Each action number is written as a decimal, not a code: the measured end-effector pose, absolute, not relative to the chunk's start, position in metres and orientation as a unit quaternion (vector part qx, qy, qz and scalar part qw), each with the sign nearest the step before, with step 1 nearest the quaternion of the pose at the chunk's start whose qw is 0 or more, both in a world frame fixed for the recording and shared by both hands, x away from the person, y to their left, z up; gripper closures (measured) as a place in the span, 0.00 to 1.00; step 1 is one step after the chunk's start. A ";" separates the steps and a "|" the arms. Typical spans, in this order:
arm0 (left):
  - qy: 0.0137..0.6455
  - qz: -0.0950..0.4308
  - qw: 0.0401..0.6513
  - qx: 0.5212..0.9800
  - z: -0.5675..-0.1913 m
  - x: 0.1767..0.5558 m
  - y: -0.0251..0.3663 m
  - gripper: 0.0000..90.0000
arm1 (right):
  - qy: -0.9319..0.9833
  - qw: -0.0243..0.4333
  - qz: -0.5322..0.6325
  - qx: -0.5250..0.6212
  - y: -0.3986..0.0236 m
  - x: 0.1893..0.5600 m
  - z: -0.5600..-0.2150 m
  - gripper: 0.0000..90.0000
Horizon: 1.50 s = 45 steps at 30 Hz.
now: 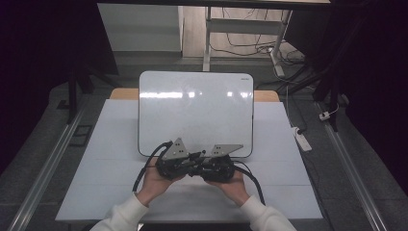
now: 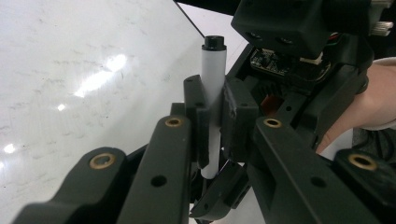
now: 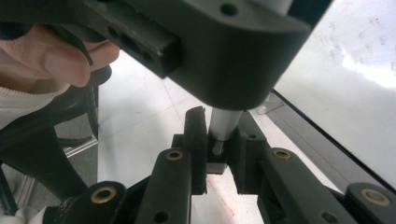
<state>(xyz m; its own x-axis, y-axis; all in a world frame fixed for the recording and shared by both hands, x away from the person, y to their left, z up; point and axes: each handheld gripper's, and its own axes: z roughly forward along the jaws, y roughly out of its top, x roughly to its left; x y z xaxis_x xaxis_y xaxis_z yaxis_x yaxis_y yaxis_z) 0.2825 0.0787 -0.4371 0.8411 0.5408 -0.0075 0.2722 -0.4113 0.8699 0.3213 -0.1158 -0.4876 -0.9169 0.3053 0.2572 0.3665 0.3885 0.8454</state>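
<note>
A white marker [image 2: 213,70] with a black end cap stands between the pads of my left gripper [image 2: 214,100], which is shut on its barrel. In the right gripper view the marker's [image 3: 224,123] other end comes down from under the left gripper's housing [image 3: 210,42] into my right gripper [image 3: 219,140], whose pads are shut on it. From above, the left gripper [image 1: 191,160] and right gripper [image 1: 200,167] meet tip to tip at the front edge of the whiteboard [image 1: 192,110]. A hand holds each one.
The whiteboard lies flat on a white table [image 1: 110,159], its surface faintly smudged. A power strip [image 1: 302,139] and cables lie on the floor to the right. A desk frame [image 1: 240,29] stands beyond the table.
</note>
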 end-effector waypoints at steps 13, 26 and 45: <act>0.279 0.164 0.499 0.803 -0.425 0.285 0.112 0.90 | -0.811 -0.009 -0.551 -0.196 -0.124 0.316 -0.479 0.59; 0.347 0.201 0.483 0.778 -0.414 0.292 0.170 0.90 | -0.805 -0.097 -0.534 -0.239 -0.186 0.317 -0.484 0.53; 0.406 0.208 0.435 0.776 -0.419 0.309 0.203 0.90 | -0.782 -0.203 -0.493 -0.324 -0.295 0.297 -0.495 0.50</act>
